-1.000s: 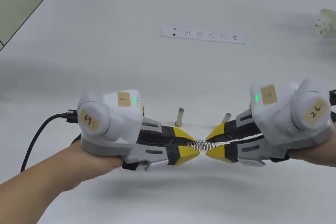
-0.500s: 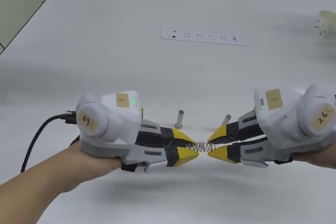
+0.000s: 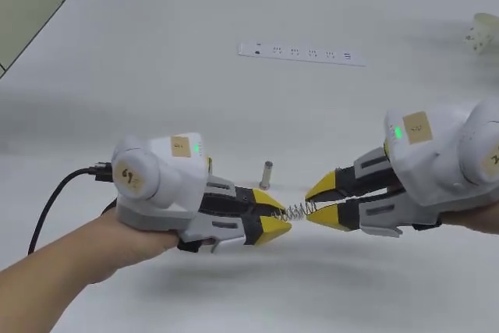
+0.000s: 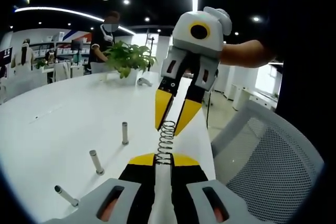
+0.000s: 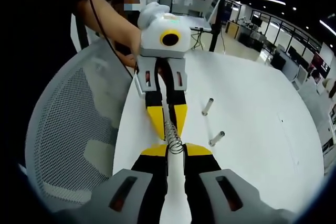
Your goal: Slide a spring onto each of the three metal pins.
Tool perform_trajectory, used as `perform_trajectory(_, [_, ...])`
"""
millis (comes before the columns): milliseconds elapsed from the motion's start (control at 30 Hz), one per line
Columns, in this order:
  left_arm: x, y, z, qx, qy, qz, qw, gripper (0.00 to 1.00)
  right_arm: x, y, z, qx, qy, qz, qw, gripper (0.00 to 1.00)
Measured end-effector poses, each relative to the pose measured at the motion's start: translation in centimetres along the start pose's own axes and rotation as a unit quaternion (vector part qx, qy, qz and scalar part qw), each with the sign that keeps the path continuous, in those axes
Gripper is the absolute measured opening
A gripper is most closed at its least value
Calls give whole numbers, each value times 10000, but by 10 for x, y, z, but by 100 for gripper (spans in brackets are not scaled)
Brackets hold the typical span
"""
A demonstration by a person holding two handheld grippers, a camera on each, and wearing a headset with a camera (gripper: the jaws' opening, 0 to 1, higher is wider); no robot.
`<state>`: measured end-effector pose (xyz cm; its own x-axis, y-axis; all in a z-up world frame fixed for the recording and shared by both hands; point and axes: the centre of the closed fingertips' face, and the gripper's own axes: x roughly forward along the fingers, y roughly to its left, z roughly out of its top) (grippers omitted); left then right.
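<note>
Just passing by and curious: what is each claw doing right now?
Left gripper: shut on one end of the spring.
Right gripper: open, jaws apart around the spring's other end.

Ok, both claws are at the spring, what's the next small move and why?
Probably draw the right claw straight back off the spring. It stands open around the spring's free end, while the left claw is shut on the other end. That would free the left claw to carry the spring to a bare pin.
</note>
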<state>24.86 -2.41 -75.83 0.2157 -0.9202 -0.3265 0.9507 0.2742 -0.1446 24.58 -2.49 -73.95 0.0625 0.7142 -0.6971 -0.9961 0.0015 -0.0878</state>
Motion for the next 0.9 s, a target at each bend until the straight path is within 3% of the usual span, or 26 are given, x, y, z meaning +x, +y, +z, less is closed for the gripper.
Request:
perform_trajectory(367, [2,-3,0,21,11,-62,10000,2,1,4,31,302,-675,92,9972,8])
perform_trajectory(900, [4,-3,1,88,32,-73,9999,2,8,7,45,49,-964,-68,9953,8])
